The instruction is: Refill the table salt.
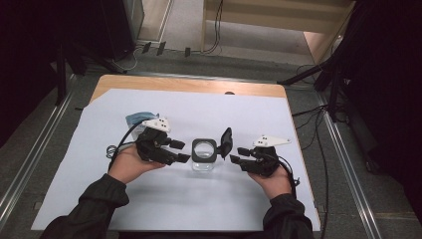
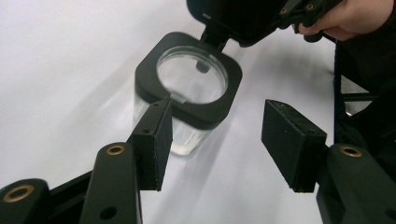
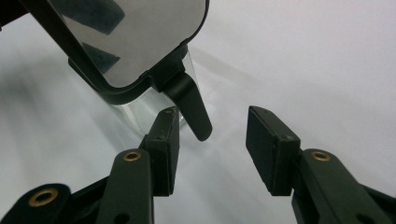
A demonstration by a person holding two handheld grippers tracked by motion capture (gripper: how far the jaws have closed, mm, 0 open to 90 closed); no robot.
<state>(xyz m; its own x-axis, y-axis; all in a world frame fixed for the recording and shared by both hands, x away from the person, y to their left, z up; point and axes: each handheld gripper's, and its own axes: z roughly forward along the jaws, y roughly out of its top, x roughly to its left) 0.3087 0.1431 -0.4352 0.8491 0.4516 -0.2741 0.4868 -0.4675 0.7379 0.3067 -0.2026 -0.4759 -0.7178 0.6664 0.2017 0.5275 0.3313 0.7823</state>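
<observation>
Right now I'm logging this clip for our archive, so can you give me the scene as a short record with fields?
surface: table covered by a white sheet
main object: clear container with a black square collar, standing upright mid-sheet
lid: hinged black lid, flipped open and standing up on the container's right side
left gripper: open, just left of the container, holding nothing
right gripper: open, beside the lid's latch tab, holding nothing
other item: blue packet behind the left gripper

Both forearms come in low over the table, dark sleeves to the wrists. The left gripper (image 1: 180,151) points right, the right gripper (image 1: 237,155) points left — jaws of each stand apart, gripping nothing.
</observation>
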